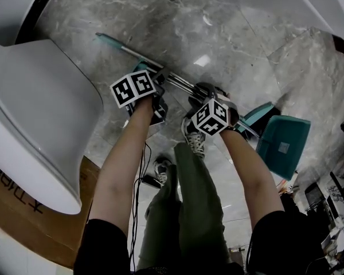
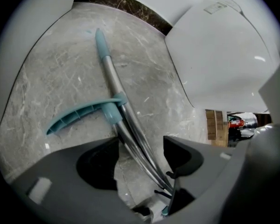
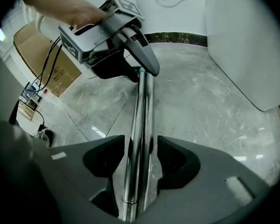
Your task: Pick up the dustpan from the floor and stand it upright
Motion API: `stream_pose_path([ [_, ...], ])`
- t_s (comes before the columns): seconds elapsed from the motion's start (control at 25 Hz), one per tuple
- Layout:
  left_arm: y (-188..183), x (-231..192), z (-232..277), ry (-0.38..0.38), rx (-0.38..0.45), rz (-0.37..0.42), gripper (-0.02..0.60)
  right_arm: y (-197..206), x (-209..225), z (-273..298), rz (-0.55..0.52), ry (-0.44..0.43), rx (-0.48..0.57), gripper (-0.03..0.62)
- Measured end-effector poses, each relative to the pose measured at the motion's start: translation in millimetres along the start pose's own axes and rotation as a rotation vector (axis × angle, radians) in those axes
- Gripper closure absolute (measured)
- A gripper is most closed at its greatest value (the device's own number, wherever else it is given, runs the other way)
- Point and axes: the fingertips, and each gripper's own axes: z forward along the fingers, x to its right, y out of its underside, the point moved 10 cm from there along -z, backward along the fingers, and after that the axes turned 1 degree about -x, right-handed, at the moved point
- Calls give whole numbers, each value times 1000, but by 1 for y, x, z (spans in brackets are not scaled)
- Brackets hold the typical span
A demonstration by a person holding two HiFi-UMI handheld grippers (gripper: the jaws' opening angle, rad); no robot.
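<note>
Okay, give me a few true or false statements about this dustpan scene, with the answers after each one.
1. The dustpan lies on the floor. True.
2. The left gripper has its jaws shut tight. False: its jaws stand apart, with the metal poles running between them.
3. The metal poles also pass between the jaws of the right gripper. True.
4. The floor is wooden planks. False: it is grey, marble-like stone.
5. The end cap on the far end of the poles is red. False: it is teal, like the dustpan.
</note>
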Motion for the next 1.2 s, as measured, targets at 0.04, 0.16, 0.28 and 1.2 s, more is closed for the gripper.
stream_pose_path([
  [0.04,-1,-1,1,-7,-2,1,256,0,-1,2,-5,-3,-6,398],
  [0.16,-5,-4,3,-22,-7,-10,256,2,-2,8,-13,2,-26,398],
  [0.28,-9,-5,8,-28,-9,-39,256,2,-1,12,-21,30,-36,400],
  [1.2,10,23,-23,60,69,-145,259,-1,-27,-41,-67,168,65,439],
])
